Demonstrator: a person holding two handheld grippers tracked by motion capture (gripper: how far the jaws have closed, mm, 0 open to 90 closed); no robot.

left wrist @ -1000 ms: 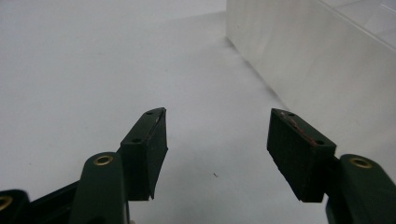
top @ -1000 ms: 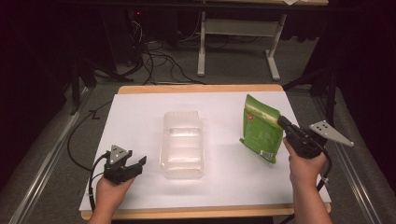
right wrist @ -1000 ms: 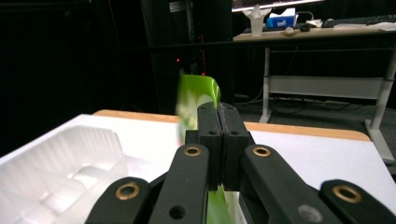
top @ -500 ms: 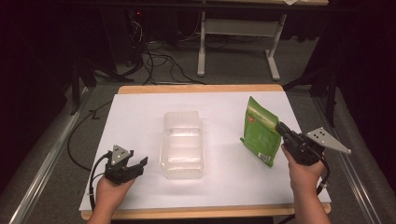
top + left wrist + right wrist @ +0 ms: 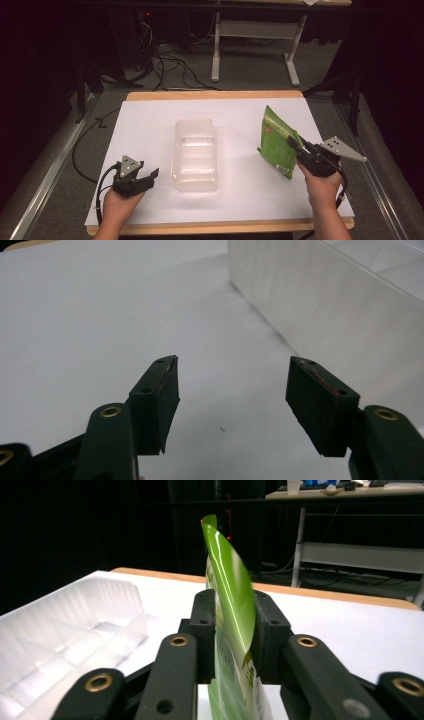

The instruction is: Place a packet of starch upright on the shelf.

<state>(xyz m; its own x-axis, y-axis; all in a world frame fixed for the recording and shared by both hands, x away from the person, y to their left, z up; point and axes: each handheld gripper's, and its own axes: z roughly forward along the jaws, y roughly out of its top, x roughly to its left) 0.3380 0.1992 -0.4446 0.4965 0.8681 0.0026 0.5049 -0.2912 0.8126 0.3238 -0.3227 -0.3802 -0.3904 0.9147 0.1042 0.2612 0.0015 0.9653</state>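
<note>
Two hand-held grippers in use. Right hand-held gripper (image 5: pixel 294 146): jaws pressed onto a green pouch (image 5: pixel 276 141), pinching it by its near edge. In the right gripper view the right hand-held gripper (image 5: pixel 235 637) has the pouch (image 5: pixel 230 600) standing on edge between the two black jaws, its glossy film rising above them and curling slightly at the top. The pouch is held upright and tilted, its lower corner close to the white sheet; contact with the sheet cannot be told. The grey three-cornered plate sits on the side of this gripper away from the pouch, and the person's right hand (image 5: pixel 320 187) grips the body behind it.

Beyond the pouch, towards the other hand, a clear plastic tray (image 5: pixel 196 155) lies flat on the desk (image 5: pixel 150 95), apart from the pouch. In the right gripper view the tray (image 5: pixel 65 630) lies off to the left of the jaws, ribbed compartments visible inside.

Left hand-held gripper (image 5: pixel 152 175): jaws spread, nothing between them. In the left gripper view the left hand-held gripper (image 5: pixel 232 390) sits low over the white sheet (image 5: pixel 100 315), with the tray wall (image 5: pixel 325 305) just beside its right jaw, not touching. The person's left hand (image 5: pixel 117 205) holds it near the desk's front edge.
</note>
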